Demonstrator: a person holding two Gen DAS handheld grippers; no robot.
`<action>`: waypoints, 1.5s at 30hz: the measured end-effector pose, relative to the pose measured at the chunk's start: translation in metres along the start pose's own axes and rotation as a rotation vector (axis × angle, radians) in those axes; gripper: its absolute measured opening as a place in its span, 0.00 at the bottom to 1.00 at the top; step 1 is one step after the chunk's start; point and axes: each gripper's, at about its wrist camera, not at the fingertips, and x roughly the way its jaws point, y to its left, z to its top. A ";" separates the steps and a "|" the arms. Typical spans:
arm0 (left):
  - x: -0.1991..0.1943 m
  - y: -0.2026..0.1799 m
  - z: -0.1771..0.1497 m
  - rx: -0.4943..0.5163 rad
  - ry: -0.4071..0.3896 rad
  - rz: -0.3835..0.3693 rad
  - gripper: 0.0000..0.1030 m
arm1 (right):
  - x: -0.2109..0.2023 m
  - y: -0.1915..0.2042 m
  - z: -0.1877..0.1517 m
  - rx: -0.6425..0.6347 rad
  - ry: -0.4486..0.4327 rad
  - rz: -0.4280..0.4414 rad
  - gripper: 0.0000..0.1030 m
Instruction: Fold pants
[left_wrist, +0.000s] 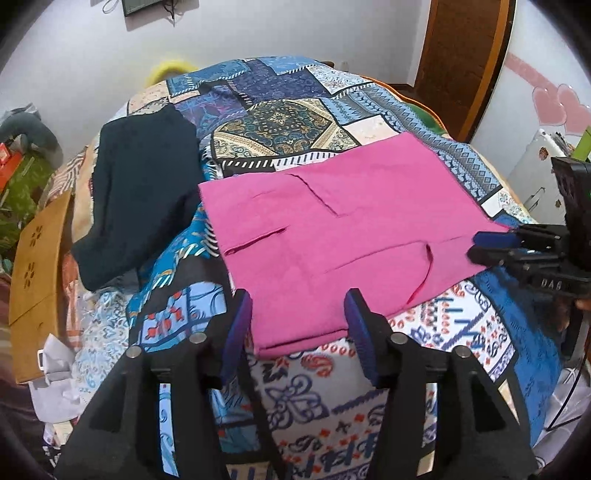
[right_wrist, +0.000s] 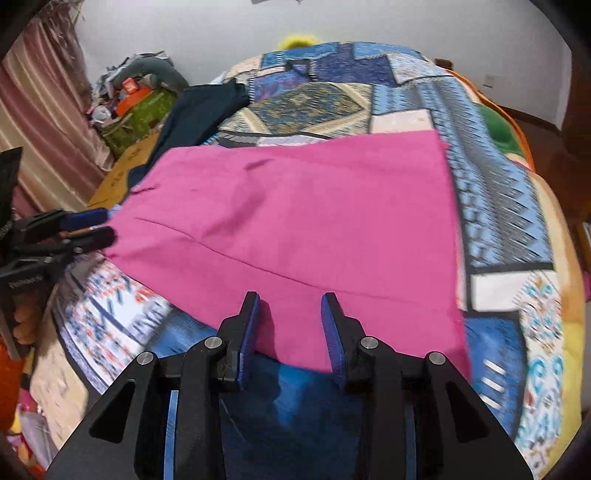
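Note:
Pink pants (left_wrist: 332, 236) lie folded flat on the patterned bedspread (left_wrist: 295, 387); they also show in the right wrist view (right_wrist: 303, 229). My left gripper (left_wrist: 299, 321) is open and empty, with its fingers over the near edge of the pants. My right gripper (right_wrist: 290, 325) is open and empty over the near edge of the pants on its side. It shows from the side in the left wrist view (left_wrist: 476, 245), at the right edge of the pants. The left gripper shows at the left in the right wrist view (right_wrist: 105, 225), beside the pants' left end.
A dark garment (left_wrist: 140, 188) lies folded on the bed left of the pants, also in the right wrist view (right_wrist: 199, 110). A cardboard box (left_wrist: 37, 273) stands by the bed's left side. Clutter (right_wrist: 133, 96) lies on the floor by the curtain. A wooden door (left_wrist: 465, 59) is at the back right.

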 end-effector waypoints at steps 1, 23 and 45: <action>-0.001 0.001 -0.001 -0.005 0.001 -0.003 0.55 | -0.002 -0.005 -0.003 0.009 0.003 -0.011 0.30; -0.023 0.039 -0.014 -0.113 -0.004 0.035 0.56 | -0.036 -0.042 -0.019 0.091 -0.001 -0.097 0.30; 0.052 0.086 0.100 -0.218 0.022 -0.002 0.52 | -0.028 -0.077 0.087 0.064 -0.147 -0.121 0.38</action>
